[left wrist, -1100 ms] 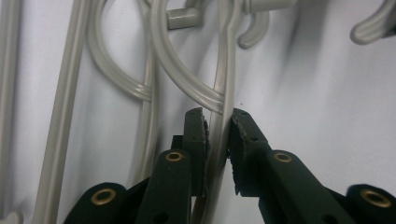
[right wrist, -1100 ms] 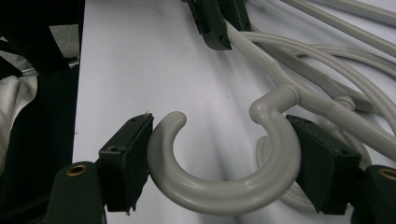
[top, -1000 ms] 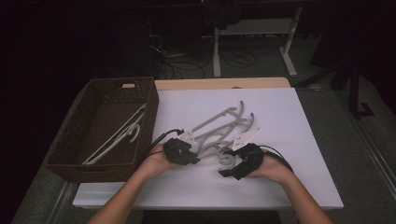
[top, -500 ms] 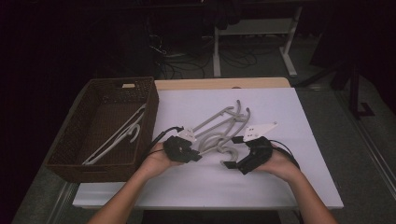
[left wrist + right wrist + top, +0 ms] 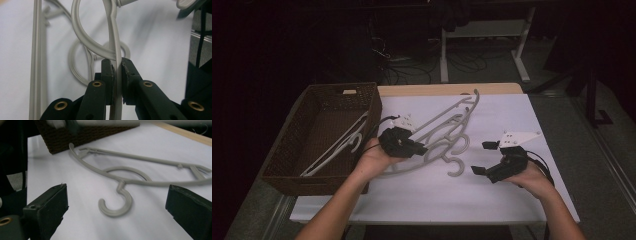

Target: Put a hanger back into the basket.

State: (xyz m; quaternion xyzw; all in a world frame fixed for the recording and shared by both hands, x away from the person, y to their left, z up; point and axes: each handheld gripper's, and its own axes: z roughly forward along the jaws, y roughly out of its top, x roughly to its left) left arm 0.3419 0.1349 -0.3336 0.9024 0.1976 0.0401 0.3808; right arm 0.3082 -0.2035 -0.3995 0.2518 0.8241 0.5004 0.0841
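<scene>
On the white table (image 5: 512,200), the left gripper (image 5: 412,148) was pinching a grey hanger (image 5: 447,120) by its thin neck, jaws pressed together on the plastic. The right gripper (image 5: 484,157) hung apart to the right with its jaws spread wide, having just opened, and nothing lay between them. A second hanger (image 5: 456,167) lay flat on the table between the two hands, its hook pointing toward the person. Beside the left hand stood a wicker basket (image 5: 319,95) with white hangers (image 5: 337,150) already in it.

The step looked like lifting the gripped hanger free of the pile, probably to carry it to the basket. It would go best with a steady upward lift and a firm pinch, because the hooks were looped close together and one could drag the other along (a slow rise would show any snag early).

From the left gripper view, the pads (image 5: 112,75) were seen clamped on the neck just below the hook's loop, which the high view left too small to judge. From the right gripper view, the loose hanger (image 5: 117,207) lay flat with its hook clear of the jaws.
</scene>
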